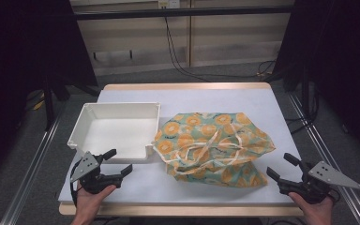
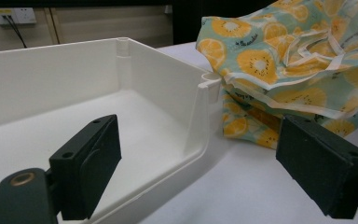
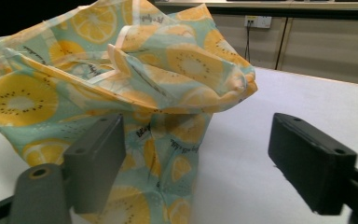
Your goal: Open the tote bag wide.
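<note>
- The fruit-print cloth bag [image 1: 213, 147] sits crumpled mid-tabletop [image 1: 262, 101], a bit toward the right.
- A white tray [image 1: 117, 129] sits just left of it, touching or nearly so.
- Left tool [image 1: 118, 164] hangs at the tray's near corner, jaws spread, holding nothing.
- Right tool [image 1: 280, 168] is near the bag's right corner, also spread wide and not touching.

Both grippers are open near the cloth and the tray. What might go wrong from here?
The cloth lies crumpled with loose white straps, so the right gripper may pinch only a strap or one layer. The cloth touches the tray corner; pulling it could drag the tray. The left gripper sits close to the tray's near wall and might knock it.
</note>
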A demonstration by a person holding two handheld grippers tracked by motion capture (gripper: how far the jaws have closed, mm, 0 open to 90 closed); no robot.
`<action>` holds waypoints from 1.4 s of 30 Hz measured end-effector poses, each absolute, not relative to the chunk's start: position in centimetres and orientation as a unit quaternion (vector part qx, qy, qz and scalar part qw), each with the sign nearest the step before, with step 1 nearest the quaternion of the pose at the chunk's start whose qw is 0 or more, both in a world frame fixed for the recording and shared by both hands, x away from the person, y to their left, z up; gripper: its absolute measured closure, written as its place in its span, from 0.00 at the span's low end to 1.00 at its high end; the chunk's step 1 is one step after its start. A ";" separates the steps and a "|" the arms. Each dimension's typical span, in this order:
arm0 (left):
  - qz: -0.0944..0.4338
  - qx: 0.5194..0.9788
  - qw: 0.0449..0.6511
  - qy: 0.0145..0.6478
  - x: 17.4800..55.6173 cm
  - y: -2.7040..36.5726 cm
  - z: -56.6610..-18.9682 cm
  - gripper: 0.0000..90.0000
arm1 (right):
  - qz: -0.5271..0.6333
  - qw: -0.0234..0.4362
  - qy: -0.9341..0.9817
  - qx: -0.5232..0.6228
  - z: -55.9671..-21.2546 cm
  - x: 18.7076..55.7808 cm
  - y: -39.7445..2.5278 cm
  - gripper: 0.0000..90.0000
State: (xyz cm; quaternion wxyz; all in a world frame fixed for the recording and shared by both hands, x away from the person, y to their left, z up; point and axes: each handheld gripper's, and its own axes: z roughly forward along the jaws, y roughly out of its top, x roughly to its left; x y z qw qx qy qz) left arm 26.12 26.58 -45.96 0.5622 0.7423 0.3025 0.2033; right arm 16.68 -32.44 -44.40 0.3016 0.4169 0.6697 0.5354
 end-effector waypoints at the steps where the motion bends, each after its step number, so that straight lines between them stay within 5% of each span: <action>1: 0.203 0.742 0.562 0.303 26.1 26.6 -46.0 0.16 | 0.535 0.302 0.670 0.417 -44.4 16.7 -32.4 0.22; 16: 0.188 0.746 0.562 0.303 26.2 25.7 -46.1 0.19 | 0.547 0.260 0.684 0.407 -43.7 16.7 -32.2 0.40; 29: 0.159 0.773 0.558 0.256 25.4 24.7 -45.7 0.39 | 0.556 0.229 0.712 0.364 -42.0 16.9 -30.6 0.58; 42: 0.135 0.789 0.562 0.209 25.4 21.1 -44.1 0.52 | 0.565 0.189 0.737 0.319 -40.4 19.5 -27.2 0.64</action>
